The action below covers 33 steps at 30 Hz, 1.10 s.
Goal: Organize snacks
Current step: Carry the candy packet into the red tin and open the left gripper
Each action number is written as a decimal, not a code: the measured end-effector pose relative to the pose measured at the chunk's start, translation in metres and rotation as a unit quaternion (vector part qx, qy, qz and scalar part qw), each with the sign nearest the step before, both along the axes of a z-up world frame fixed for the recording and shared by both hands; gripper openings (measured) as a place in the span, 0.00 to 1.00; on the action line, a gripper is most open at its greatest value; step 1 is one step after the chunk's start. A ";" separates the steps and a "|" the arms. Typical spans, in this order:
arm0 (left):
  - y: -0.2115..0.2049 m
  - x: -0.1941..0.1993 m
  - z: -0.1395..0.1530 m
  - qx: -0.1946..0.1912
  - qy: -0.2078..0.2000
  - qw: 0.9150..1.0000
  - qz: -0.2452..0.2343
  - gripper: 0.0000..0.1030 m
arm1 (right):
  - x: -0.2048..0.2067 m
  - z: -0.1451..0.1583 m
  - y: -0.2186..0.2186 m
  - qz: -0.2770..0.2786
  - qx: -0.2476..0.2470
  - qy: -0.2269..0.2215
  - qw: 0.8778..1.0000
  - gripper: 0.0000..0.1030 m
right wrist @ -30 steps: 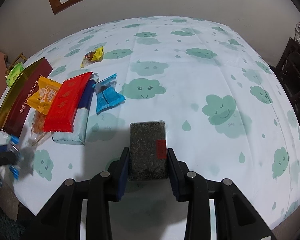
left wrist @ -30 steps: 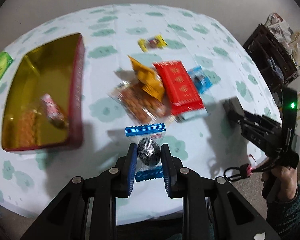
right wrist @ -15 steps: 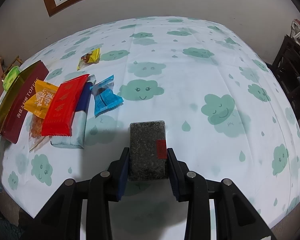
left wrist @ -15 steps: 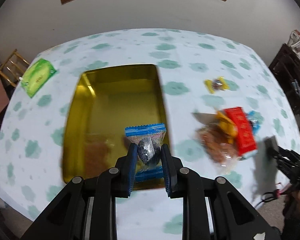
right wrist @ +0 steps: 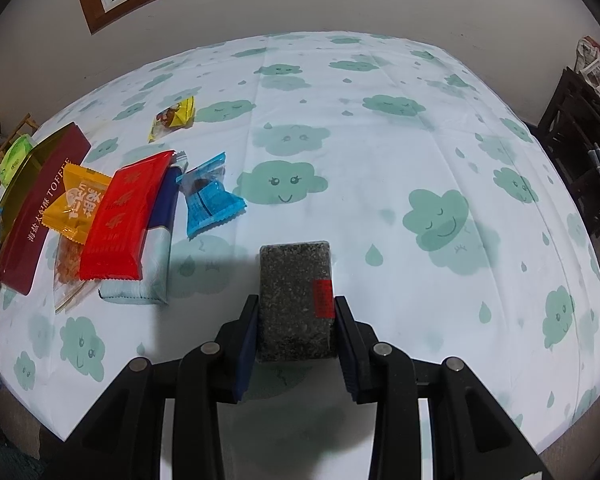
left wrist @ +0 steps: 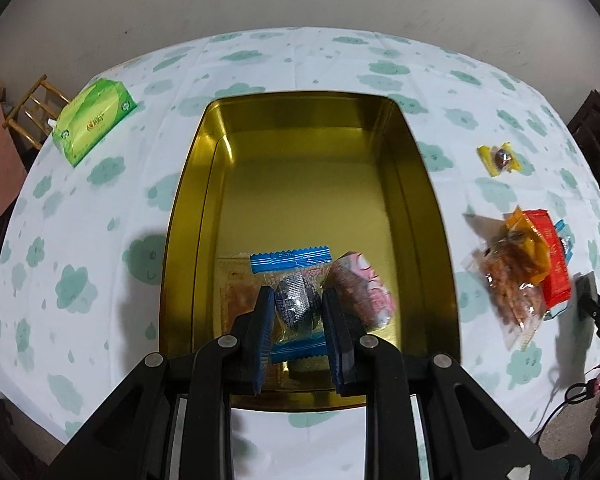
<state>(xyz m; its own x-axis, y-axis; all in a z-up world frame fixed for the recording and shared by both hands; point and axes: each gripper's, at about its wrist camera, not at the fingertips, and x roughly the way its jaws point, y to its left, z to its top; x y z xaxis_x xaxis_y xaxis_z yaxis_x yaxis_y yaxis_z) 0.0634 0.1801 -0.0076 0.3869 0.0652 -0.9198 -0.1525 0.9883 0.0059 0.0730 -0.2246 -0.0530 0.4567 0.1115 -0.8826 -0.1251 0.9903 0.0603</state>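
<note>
The left tongs [left wrist: 298, 312], clamped on a blue-ended candy [left wrist: 294, 300], hung over the gold tin [left wrist: 420, 184], while the right tongs [right wrist: 296, 320] gripped a dark block [right wrist: 294, 300] above the tabletop [right wrist: 380, 160]; a careless release risked the candy bouncing onto the tin's near rim.

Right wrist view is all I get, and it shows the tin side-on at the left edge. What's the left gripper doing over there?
Observer: The left gripper is shut on a blue-edged candy, held over the near end of the open gold tin.
Operator: Anything in the tin already?
Observer: Two things, a pink-wrapped snack and a clear packet of orange pieces, both at the near end.
Operator: Room left?
Observer: Yes. The far half of the tin's floor is bare gold.
</note>
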 end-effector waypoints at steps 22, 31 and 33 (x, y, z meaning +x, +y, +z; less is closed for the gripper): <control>0.001 -0.004 -0.023 -0.016 0.007 1.000 -0.013 0.35 | 0.002 0.000 0.007 0.000 -0.009 0.002 1.000 0.35; -0.001 -0.010 -0.021 -0.010 -0.003 1.000 -0.009 0.48 | 0.002 0.001 0.011 0.001 -0.010 0.002 1.000 0.35; -0.001 -0.014 -0.017 -0.006 -0.014 1.000 -0.002 0.54 | 0.002 0.002 0.012 0.001 -0.011 -0.001 1.000 0.35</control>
